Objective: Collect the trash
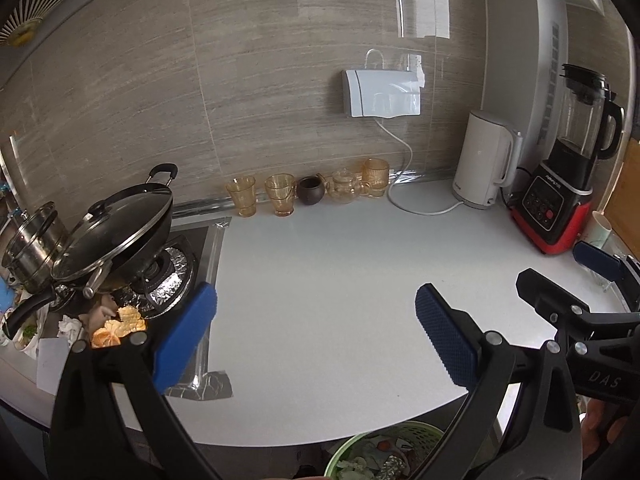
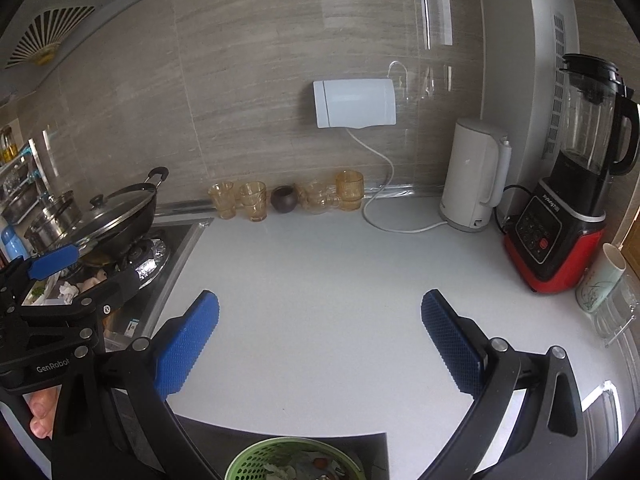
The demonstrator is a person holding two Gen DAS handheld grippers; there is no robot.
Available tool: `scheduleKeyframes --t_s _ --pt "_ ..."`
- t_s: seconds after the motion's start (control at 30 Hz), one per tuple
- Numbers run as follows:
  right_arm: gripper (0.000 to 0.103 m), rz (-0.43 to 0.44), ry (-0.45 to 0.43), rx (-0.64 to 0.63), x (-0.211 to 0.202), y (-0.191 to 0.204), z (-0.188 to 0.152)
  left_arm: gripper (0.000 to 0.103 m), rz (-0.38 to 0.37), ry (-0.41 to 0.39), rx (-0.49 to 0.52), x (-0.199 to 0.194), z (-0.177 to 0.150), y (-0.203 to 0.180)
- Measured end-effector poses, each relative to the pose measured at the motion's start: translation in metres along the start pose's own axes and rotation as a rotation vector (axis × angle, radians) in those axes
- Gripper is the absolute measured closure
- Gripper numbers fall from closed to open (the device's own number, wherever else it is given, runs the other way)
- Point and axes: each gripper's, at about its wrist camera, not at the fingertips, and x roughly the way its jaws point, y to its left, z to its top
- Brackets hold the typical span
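Left wrist view: a lidded wok sits on the stove at far left, with orange peel scraps lying just below it. The left gripper has its jaws wide apart, holding nothing, over the white counter. The right gripper likewise gapes empty. A green basket of trash sits below both.

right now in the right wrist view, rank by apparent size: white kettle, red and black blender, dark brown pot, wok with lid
1. red and black blender, tallest, though nearer the camera at the edge
2. white kettle and wok with lid: about alike, one tall, one wide, so unranked
3. dark brown pot, clearly smallest
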Motion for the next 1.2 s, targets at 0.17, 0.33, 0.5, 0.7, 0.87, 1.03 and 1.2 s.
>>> scheduleKeyframes --t_s 0.17,0.33,0.5,0.7,0.87,1.03,1.2 --pt "0.002 -0.012 -0.004 -0.012 -0.011 0.0 -0.004 0.008 -0.004 0.003 -0.004 -0.005 -0.003 -0.004" --pt "0.002 -0.025 -0.008 -0.025 -0.017 0.002 -0.006 0.008 -0.004 0.003 -0.008 -0.007 -0.005 -0.005" --pt "0.002 -0.031 -0.009 -0.023 -0.021 0.002 -0.007 0.008 -0.013 0.003 -0.012 -0.01 -0.006 -0.006" --pt "0.002 -0.033 -0.01 -0.019 -0.024 0.003 -0.01 0.008 -0.028 0.009 -0.016 -0.011 -0.007 -0.006" --pt "0.002 -0.032 -0.007 -0.014 -0.024 0.004 -0.01 0.008 -0.037 0.014 -0.027 -0.01 -0.009 -0.005" --pt "0.002 -0.03 -0.001 -0.014 -0.023 0.009 -0.011 0.008 -0.041 0.004 -0.025 -0.01 -0.01 -0.005" --pt "0.002 -0.03 0.002 -0.017 -0.022 0.014 -0.012 0.008 -0.035 0.017 -0.014 -0.008 -0.011 -0.006"
